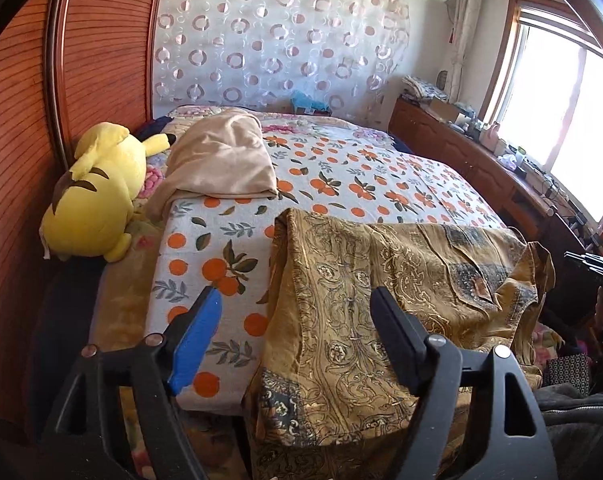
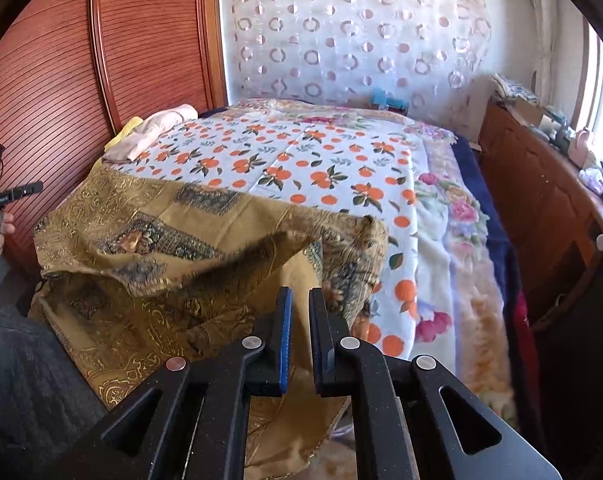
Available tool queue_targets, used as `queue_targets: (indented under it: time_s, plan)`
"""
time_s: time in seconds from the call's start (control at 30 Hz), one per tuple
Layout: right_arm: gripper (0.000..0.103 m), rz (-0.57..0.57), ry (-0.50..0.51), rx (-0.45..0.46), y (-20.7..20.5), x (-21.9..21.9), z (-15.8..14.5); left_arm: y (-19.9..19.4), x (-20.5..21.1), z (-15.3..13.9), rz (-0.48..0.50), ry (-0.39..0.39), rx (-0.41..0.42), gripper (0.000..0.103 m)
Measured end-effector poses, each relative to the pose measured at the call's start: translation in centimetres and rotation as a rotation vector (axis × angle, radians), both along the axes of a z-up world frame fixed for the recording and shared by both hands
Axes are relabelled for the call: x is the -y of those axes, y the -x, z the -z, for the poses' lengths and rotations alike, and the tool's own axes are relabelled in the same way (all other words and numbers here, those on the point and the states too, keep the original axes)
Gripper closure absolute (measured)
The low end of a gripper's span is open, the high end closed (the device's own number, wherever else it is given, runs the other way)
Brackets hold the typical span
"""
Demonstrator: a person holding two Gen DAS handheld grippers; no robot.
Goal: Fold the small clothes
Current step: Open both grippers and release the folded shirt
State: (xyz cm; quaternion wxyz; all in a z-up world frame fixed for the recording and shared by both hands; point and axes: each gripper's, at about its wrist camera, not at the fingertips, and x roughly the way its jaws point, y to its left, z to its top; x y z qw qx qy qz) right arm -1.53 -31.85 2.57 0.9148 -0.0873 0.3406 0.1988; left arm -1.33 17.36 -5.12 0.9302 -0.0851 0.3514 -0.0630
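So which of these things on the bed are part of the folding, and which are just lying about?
Part of the job:
- gold patterned cloth
- left gripper
- right gripper

Just lying about:
- yellow plush toy
- beige cloth
- orange-print bedspread
- cluttered sideboard

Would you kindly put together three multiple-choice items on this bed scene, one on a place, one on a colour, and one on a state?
1. Where does the yellow plush toy lie?
A. at the bed's edge by the wooden wall
B. on the window sill
C. on the gold patterned cloth

2. What colour are the round fruits printed on the bedsheet?
A. purple
B. orange
C. green

3. How do the jaws of the left gripper stand?
A. shut on the cloth
B. wide apart, gripping nothing
C. shut on the toy

Answers: 1 A, it rests against the wooden panel; 2 B, orange circles with leaves; 3 B, the gold patterned cloth lies free beneath the spread fingers.
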Motion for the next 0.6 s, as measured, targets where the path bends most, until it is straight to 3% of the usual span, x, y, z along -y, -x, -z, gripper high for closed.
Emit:
queue_targets:
  time_s: [0.27,0.6]
  plan:
    - [0.064,0.026,-0.010,0.041,-0.3,0.2,-0.2,-1.9,0.6,1.0,-0.009,-0.029,-0.033,0.026]
    - [0.059,0.004,-0.011,0.048,-2.5,-1.2,0.2,-3.8,1.1,1.5,-0.027,-0.068,-0.021,0.026]
